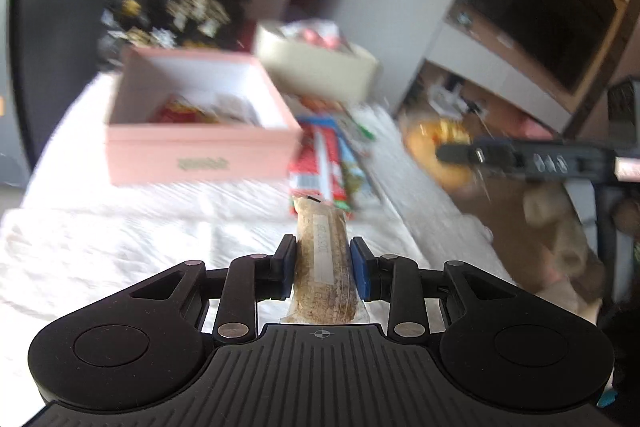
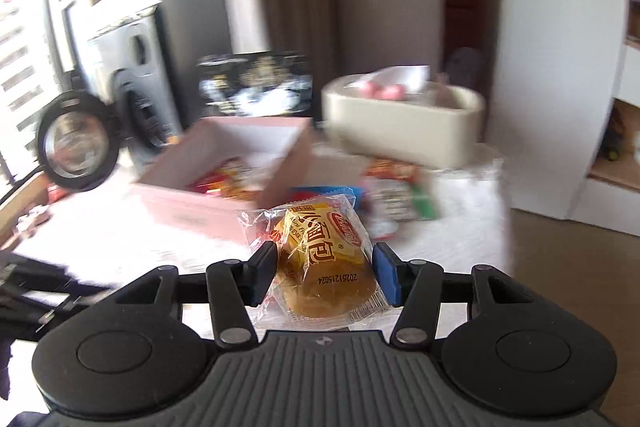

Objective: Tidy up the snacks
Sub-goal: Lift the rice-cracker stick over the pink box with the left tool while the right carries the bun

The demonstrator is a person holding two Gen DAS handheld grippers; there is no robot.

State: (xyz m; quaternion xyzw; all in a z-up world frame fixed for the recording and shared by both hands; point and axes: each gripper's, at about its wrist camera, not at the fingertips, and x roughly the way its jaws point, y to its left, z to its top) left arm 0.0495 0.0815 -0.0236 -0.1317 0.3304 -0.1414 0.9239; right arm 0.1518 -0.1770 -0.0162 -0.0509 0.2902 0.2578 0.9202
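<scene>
Your left gripper [image 1: 323, 263] pinches the stiff grain bar [image 1: 322, 259] mid-length; right gripper [image 2: 325, 273] clamps the soft bun packet [image 2: 326, 267] — squeeze lightly, both short of the pink box [image 1: 200, 131].

you have a long brown grain bar [image 1: 324, 267] in a clear wrapper with a white label strip, lying lengthwise, lifted off the white surface. you also hold a small golden bun [image 2: 326, 267] in a clear, yellow-printed wrapper with a date code. ahead sits an open pink box [image 1: 200, 147] with red and yellow packets inside, a cream tub [image 1: 320, 67] with pink items behind it, and loose red, blue and green packets [image 1: 332, 163] beside the box.
</scene>
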